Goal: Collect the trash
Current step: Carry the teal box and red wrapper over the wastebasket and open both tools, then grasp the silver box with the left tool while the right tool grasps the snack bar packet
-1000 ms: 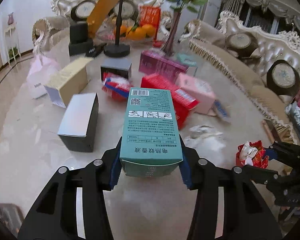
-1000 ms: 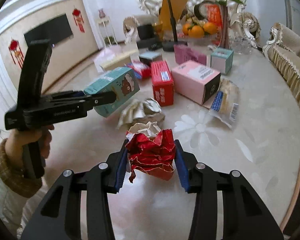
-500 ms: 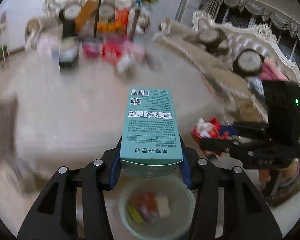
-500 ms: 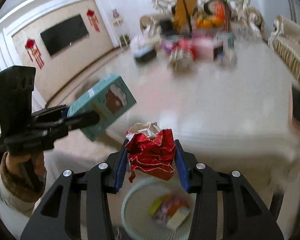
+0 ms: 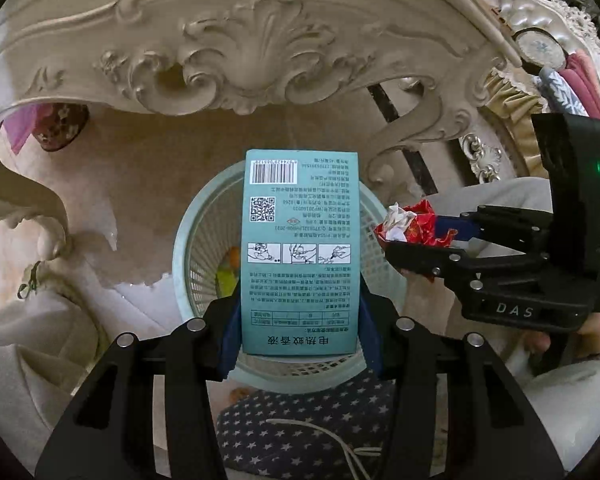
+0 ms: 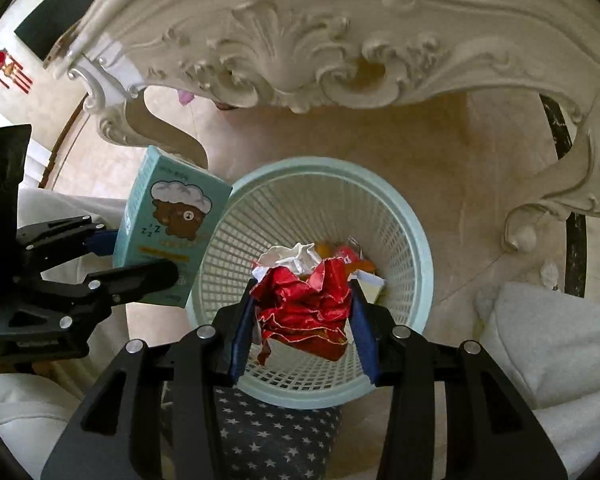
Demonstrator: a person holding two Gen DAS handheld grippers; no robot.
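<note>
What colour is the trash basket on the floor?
Pale mint green, with a white lattice wall: the basket shows best in the right wrist view.

A carved cream table apron arches over glossy beige floor tiles.

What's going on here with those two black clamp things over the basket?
A person is collecting trash with a handheld gripper in each hand. The left gripper is shut on a teal box, and the right gripper is shut on a crumpled red wrapper. Both are held above a pale green basket that stands on the floor beside a carved table. The basket already holds some trash. Nothing has been dropped yet.
</note>
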